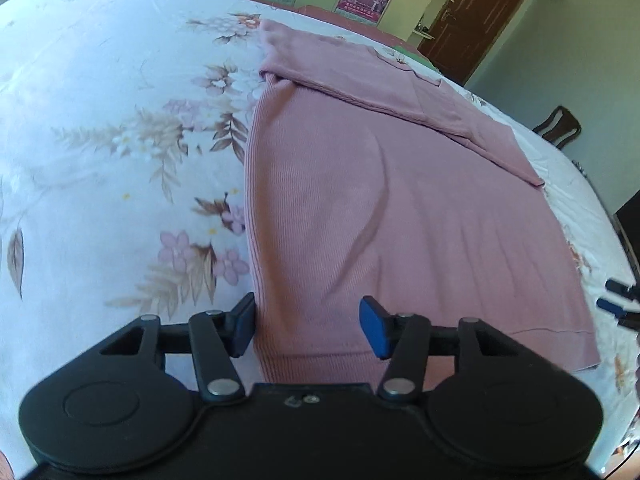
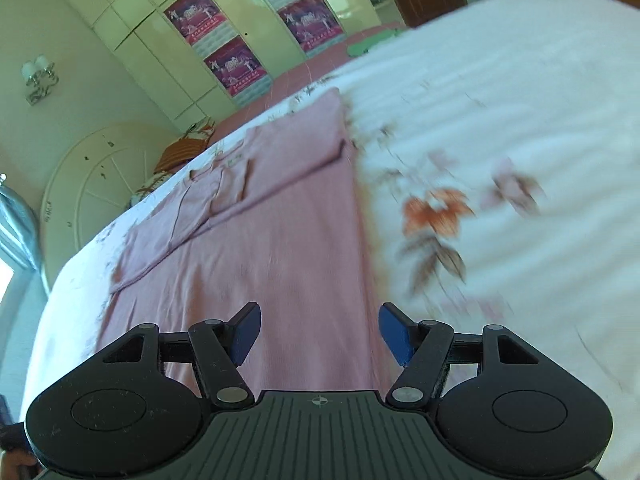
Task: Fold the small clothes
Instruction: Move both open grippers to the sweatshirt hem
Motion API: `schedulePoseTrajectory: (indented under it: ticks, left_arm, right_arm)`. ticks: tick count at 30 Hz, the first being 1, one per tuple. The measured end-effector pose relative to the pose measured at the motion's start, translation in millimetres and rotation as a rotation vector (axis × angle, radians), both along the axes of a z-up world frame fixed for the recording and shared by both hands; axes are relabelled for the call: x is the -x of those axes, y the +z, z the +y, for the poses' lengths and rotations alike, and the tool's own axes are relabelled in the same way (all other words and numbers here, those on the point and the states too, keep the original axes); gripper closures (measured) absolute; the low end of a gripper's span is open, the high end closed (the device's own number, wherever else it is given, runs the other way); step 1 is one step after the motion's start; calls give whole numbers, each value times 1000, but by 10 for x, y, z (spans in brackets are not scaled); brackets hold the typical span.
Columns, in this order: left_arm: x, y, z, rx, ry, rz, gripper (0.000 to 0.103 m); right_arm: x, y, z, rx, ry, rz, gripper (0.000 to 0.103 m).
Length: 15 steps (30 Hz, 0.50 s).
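A pink ribbed shirt (image 1: 384,208) lies flat on the floral bed sheet (image 1: 100,120), its sleeves folded in across the upper part. My left gripper (image 1: 310,328) is open and empty, its jaws straddling the shirt's near left hem corner. My right gripper (image 2: 320,332) is open and empty, over the shirt's (image 2: 260,248) near right hem edge. The right gripper's blue fingertips (image 1: 616,300) show at the far right edge of the left wrist view.
The white floral sheet (image 2: 500,160) covers a wide bed. Cream wardrobes with pink posters (image 2: 232,64) stand beyond the bed. A brown door (image 1: 480,12) and a dark chair (image 1: 560,124) are at the back right. A round white headboard (image 2: 100,184) is to the left.
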State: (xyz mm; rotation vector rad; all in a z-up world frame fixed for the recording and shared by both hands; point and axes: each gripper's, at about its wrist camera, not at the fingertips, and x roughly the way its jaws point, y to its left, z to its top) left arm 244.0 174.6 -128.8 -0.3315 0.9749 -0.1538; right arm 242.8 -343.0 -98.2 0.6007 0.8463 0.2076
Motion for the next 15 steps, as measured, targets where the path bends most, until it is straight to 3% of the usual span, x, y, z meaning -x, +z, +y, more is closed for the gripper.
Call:
schedulePoseTrajectory:
  ticks: [8, 15]
  left_arm:
    - [426, -179, 292, 317, 153, 16, 51]
    - [164, -303, 334, 422, 157, -4, 51]
  right_arm:
    - [603, -323, -251, -231, 32, 102, 37]
    - [457, -437, -139, -366, 68, 112, 39]
